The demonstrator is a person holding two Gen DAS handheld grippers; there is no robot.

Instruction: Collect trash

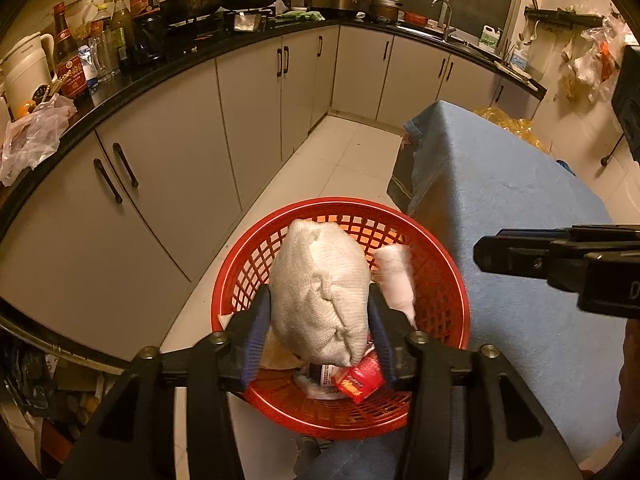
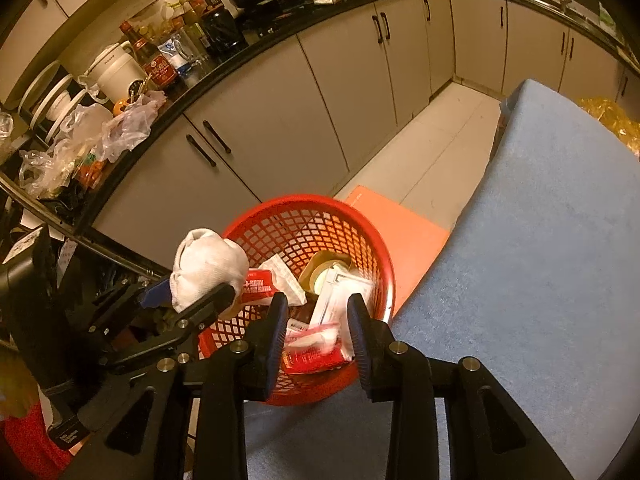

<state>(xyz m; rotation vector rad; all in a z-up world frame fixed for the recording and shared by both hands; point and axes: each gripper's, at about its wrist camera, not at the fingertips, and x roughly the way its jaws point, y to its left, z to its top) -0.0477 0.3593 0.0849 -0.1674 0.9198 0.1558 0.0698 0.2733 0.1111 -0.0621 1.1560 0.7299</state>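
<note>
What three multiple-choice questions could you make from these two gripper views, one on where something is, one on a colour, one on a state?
1. Where is the white cloth bundle?
A. on the counter
B. between the left gripper's fingers, above the basket
C. on the floor

2. What colour is the mesh basket?
A. red
B. green
C. black

3. What is the state of the basket?
A. empty
B. overturned
C. upright, holding wrappers

Answers: 1 B, the bundle sits between the blue pads over the rim. 2 A, its lattice wall is red in both views. 3 C, packets and a tape roll lie inside it.
</note>
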